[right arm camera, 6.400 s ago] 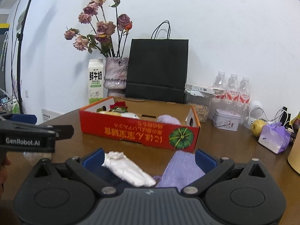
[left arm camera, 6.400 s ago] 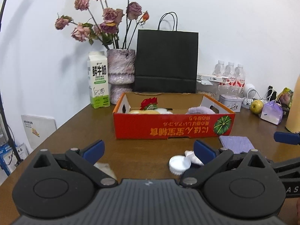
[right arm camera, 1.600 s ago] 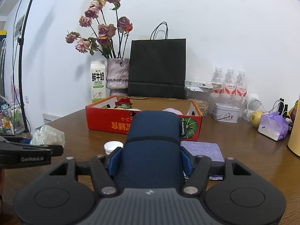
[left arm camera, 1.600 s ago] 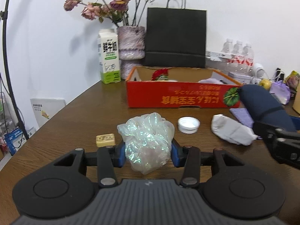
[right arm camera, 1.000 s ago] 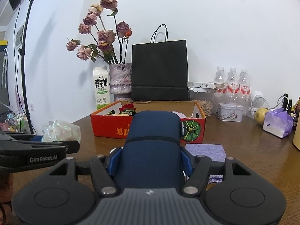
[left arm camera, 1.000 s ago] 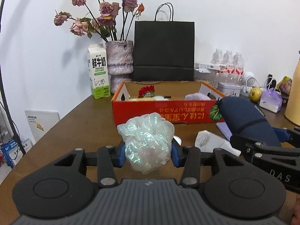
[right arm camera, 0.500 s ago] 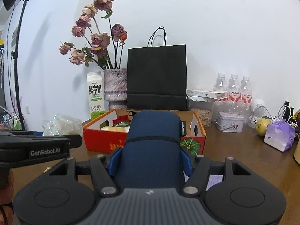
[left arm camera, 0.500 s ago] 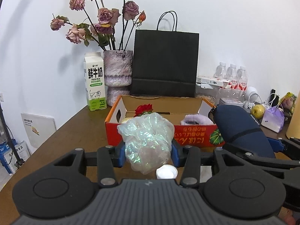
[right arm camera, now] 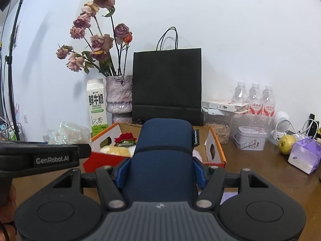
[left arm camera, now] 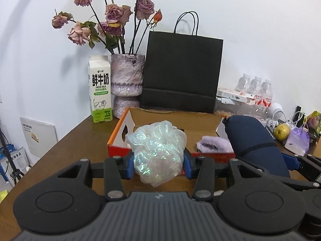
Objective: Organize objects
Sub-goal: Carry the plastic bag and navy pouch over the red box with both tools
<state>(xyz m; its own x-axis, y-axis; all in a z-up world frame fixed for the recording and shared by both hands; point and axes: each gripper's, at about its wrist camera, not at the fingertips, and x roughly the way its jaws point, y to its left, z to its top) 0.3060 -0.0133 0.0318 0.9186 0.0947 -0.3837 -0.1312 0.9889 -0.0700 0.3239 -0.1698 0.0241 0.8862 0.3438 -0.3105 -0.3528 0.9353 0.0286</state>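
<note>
My left gripper (left arm camera: 157,165) is shut on a crumpled iridescent plastic bag (left arm camera: 158,150) and holds it above the table, just in front of the red cardboard box (left arm camera: 120,129). My right gripper (right arm camera: 160,172) is shut on a navy blue pouch (right arm camera: 162,160), held over the box's near edge (right arm camera: 217,150). The pouch also shows at the right of the left wrist view (left arm camera: 254,142). Inside the box lie a lilac fluffy item (left arm camera: 214,145), a red flower (right arm camera: 125,136) and a yellow item (right arm camera: 118,150).
Behind the box stand a milk carton (left arm camera: 100,89), a vase of dried roses (left arm camera: 127,84) and a black paper bag (left arm camera: 181,72). At the right are water bottles (right arm camera: 254,98), a tin (right arm camera: 250,137), a pear (right arm camera: 285,141) and a lilac bag (right arm camera: 305,154).
Both grippers have risen and moved forward toward the box, each still holding its object. The box looks closer and its inside is more visible.
</note>
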